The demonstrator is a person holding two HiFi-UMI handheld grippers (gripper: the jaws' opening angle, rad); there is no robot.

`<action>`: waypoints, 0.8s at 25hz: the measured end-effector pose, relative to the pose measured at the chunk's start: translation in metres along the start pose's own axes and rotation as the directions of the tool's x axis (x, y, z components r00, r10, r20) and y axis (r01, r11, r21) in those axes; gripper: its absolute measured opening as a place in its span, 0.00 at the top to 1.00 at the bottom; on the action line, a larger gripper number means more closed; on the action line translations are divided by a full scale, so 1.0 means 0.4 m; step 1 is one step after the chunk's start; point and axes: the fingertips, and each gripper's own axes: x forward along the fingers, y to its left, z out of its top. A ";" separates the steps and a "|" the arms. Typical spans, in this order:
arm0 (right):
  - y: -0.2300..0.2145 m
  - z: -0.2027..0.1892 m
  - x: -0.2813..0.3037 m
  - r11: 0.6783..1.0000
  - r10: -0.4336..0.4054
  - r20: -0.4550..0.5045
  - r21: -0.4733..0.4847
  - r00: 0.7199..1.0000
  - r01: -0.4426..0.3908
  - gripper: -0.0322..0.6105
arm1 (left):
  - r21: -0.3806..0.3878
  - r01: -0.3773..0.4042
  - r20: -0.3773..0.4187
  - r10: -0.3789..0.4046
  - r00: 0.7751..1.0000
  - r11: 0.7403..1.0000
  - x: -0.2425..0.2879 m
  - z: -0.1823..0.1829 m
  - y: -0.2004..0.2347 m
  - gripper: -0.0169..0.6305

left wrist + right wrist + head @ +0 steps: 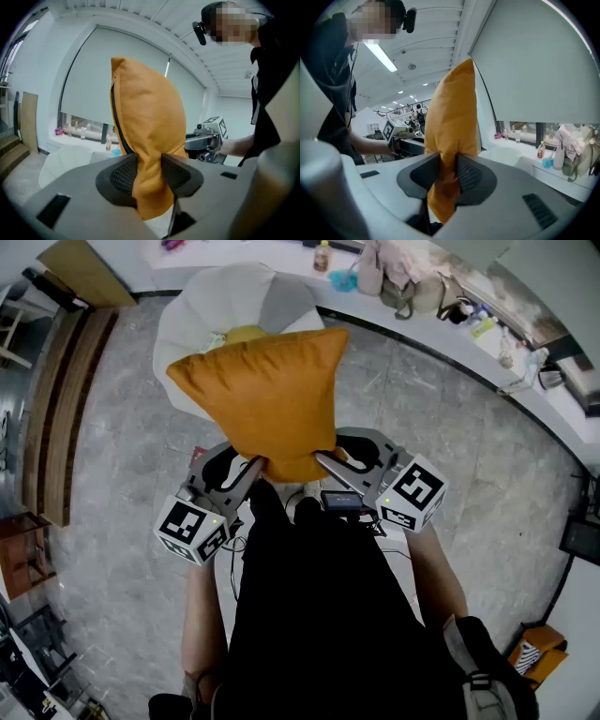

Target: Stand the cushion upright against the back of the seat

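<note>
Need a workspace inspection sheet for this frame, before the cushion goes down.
Surface: grey stone floor.
Job's things: orange cushion held in the air over the white seat; a yellow item lies in the seat.
Clutter: bottle and bags on the counter.
Grippers: left gripper and right gripper each shut on the cushion's lower edge.
Cables: thin cable below the left gripper.
Surroundings: wooden steps at left.

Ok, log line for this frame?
cushion: held up before white chair | left gripper: shut on cushion | right gripper: shut on cushion | placement: pending
</note>
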 end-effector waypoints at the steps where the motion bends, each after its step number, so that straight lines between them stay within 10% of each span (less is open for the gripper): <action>1: -0.002 -0.001 -0.004 1.000 -0.003 0.000 0.002 1.000 0.003 0.77 | 0.005 0.001 -0.002 -0.001 1.000 1.000 0.003 0.001 -0.003 0.71; 20: -0.062 -0.021 -0.072 1.000 -0.012 -0.016 -0.017 1.000 0.012 0.72 | 0.082 -0.017 -0.043 0.020 0.999 0.997 0.080 0.016 -0.051 0.71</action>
